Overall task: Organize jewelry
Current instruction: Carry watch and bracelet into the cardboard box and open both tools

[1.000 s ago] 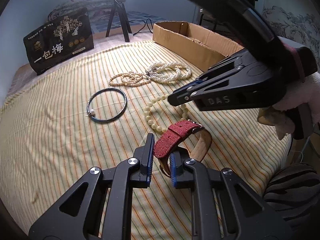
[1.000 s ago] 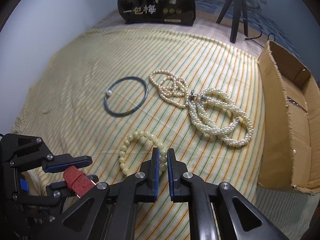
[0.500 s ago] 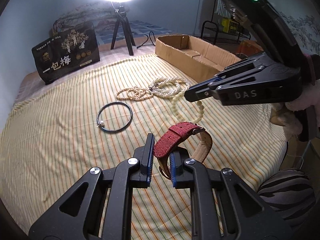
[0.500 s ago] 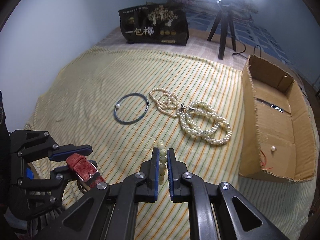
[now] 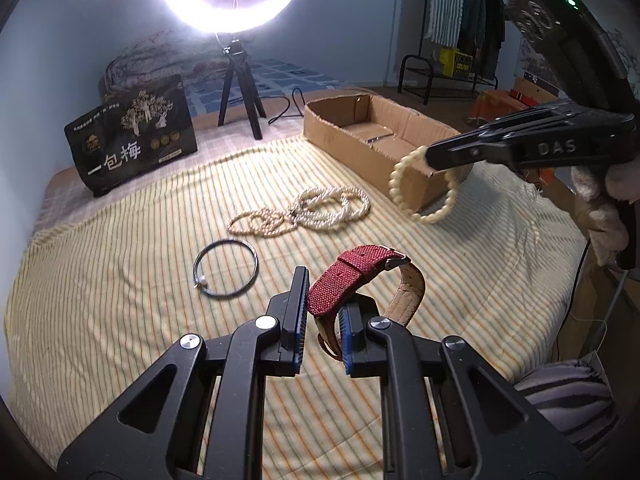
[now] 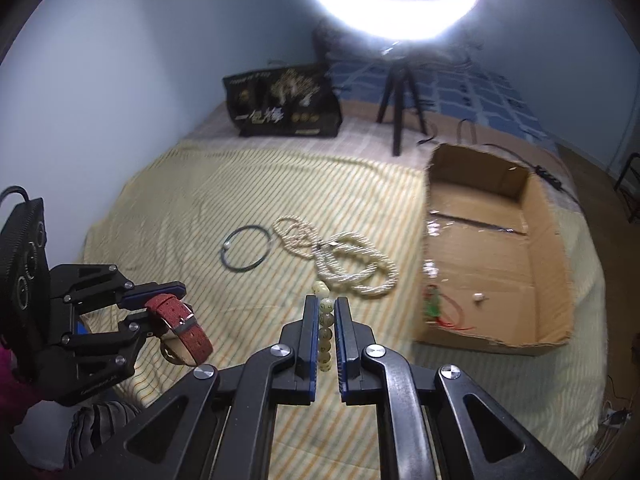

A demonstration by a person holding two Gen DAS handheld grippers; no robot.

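Note:
My left gripper (image 5: 323,320) is shut on a red fabric watch strap (image 5: 348,280) with a tan lining, held above the striped cloth; the strap also shows in the right wrist view (image 6: 180,320). My right gripper (image 6: 325,320) is shut on a cream bead bracelet (image 6: 325,336), which hangs from it in the air (image 5: 424,188) beside the near end of the open cardboard box (image 5: 360,120). On the cloth lie a white pearl necklace (image 5: 332,208), a smaller beige bead strand (image 5: 258,222) and a dark bangle with one pearl (image 5: 226,268).
The cardboard box (image 6: 548,248) holds a small pearl and a red-green item. A black gift bag (image 5: 132,144) and a ring-light tripod (image 5: 240,84) stand at the back. A striped cushion (image 5: 568,396) lies past the bed's right edge.
Both grippers have risen well above the cloth. The right gripper has lifted the cream bracelet off the cloth and carried it toward the box. The left still holds the watch strap.

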